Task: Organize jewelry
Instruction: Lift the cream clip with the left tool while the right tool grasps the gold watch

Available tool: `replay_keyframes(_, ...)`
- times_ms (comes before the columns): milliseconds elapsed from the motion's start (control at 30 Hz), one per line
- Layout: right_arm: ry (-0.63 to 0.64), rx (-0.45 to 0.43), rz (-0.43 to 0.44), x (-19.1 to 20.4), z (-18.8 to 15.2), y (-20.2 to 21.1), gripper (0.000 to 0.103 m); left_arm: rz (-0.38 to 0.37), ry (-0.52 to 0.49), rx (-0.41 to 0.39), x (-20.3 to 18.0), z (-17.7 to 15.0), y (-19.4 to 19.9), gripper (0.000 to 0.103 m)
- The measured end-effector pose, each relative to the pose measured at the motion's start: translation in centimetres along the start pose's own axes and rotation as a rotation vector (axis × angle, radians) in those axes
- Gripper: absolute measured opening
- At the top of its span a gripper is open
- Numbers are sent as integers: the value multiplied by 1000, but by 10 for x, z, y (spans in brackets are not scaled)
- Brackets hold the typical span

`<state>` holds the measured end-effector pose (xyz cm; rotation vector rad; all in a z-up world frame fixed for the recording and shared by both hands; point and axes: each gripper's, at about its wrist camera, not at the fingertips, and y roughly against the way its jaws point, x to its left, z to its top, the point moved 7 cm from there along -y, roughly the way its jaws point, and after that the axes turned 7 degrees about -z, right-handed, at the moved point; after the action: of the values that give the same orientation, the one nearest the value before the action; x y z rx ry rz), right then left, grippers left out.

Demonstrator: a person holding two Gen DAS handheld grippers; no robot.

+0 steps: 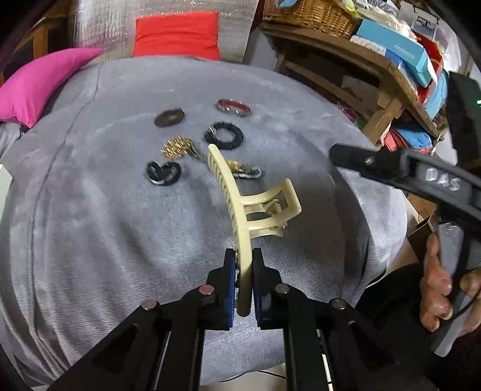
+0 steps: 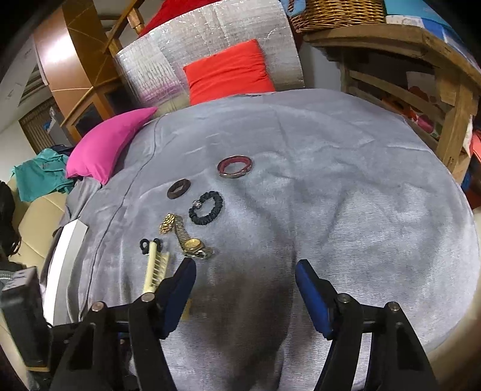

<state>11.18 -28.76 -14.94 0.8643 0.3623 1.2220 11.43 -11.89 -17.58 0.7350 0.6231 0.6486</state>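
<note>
My left gripper is shut on a cream hair claw clip and holds it above the grey cushion; the clip also shows in the right wrist view. On the cushion lie a red bangle, a brown ring, a black scrunchie, a gold bracelet, a black hair tie and a gold watch. My right gripper is open and empty, near the cushion's front, right of the watch.
A pink pillow and a red pillow lie at the cushion's far edge. A wooden shelf with a wicker basket and boxes stands at the right. A white strip lies at the left.
</note>
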Motion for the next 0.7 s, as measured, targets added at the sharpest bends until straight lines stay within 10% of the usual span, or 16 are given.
replay_keyframes(700, 305, 282, 89, 90, -1, -96, 69, 241, 216, -170, 103, 9, 78, 10)
